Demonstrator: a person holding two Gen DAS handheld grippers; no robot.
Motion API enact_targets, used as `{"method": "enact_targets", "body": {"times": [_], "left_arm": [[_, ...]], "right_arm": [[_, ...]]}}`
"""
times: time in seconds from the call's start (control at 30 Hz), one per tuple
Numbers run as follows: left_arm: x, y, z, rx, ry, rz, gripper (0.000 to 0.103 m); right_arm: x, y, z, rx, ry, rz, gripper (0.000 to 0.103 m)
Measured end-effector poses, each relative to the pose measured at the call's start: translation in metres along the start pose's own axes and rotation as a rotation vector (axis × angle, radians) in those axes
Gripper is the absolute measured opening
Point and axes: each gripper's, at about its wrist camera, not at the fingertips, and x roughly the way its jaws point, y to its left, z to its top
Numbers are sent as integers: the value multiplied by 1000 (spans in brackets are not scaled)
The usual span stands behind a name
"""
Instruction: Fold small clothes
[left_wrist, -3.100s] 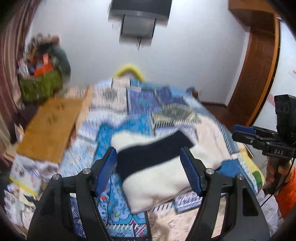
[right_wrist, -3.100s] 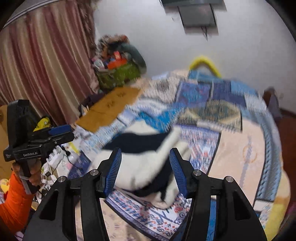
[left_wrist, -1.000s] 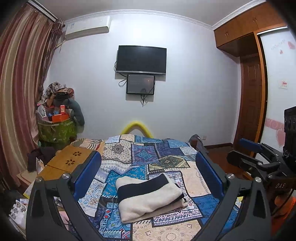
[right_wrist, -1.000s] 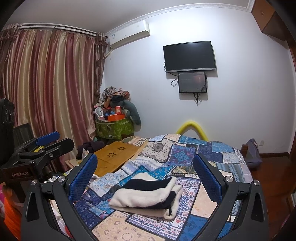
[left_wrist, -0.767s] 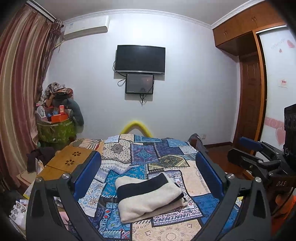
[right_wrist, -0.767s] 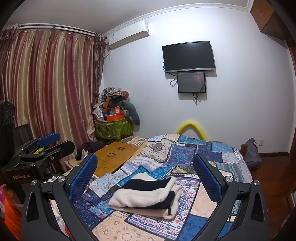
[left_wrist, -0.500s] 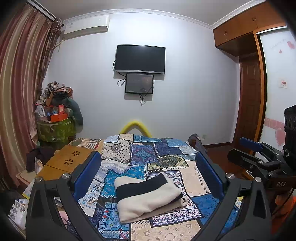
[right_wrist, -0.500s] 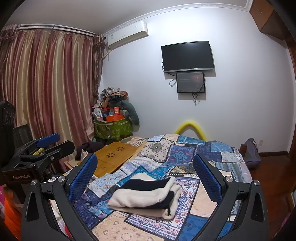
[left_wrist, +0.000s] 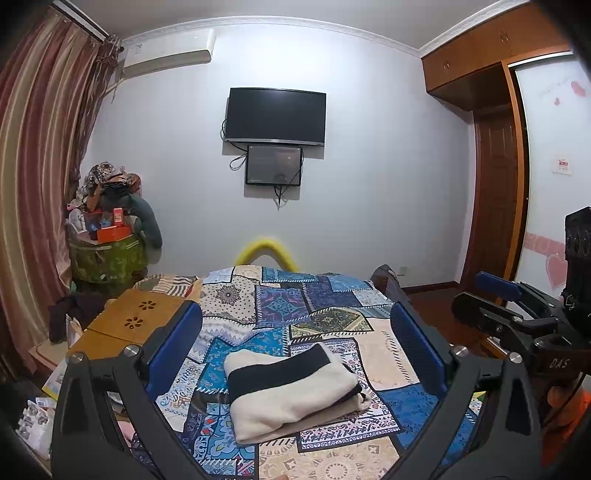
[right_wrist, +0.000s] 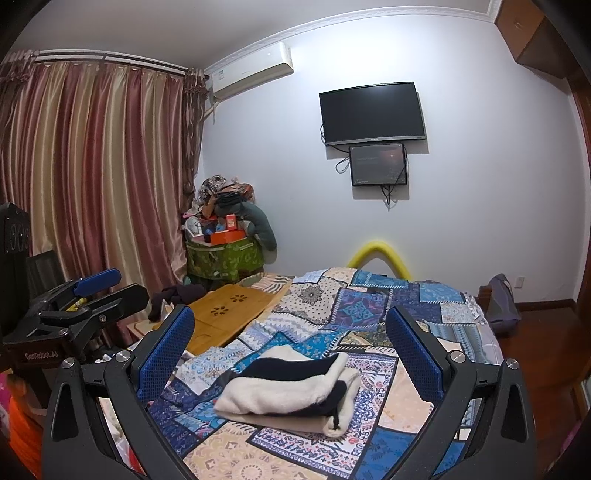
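Note:
A cream garment with a dark navy band lies folded in a neat bundle on the patchwork bedspread. My left gripper hangs well back from it and above the bed's near end, wide open with nothing between its blue pads. My right gripper is likewise wide open, held back from the bundle. Each gripper shows in the other's view: the right one at the right edge, the left one at the left edge.
A wooden lap table lies at the bed's left edge. A green bin piled with clutter stands in the corner by the curtain. A TV hangs on the far wall. A wardrobe and door are to the right.
Three seconds ago both grippers were close over the garment with narrower jaws. They have since pulled back and up and opened wide. The bundle lies still over the last second.

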Motion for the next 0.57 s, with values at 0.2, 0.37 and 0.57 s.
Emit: {"method": "enact_targets", "body": {"times": [0.2,0.37,0.57], "left_arm": [[0,0,0,2,7,-9,103],[2,0,1,2,20,-20,103],[4,-1,1,2,25,-22,103]], "right_arm": [[2,1,1,5,0,-7,103],[1,0,0,4,-1,-7,103],[2,0,0,6,-1,-9,103]]}}
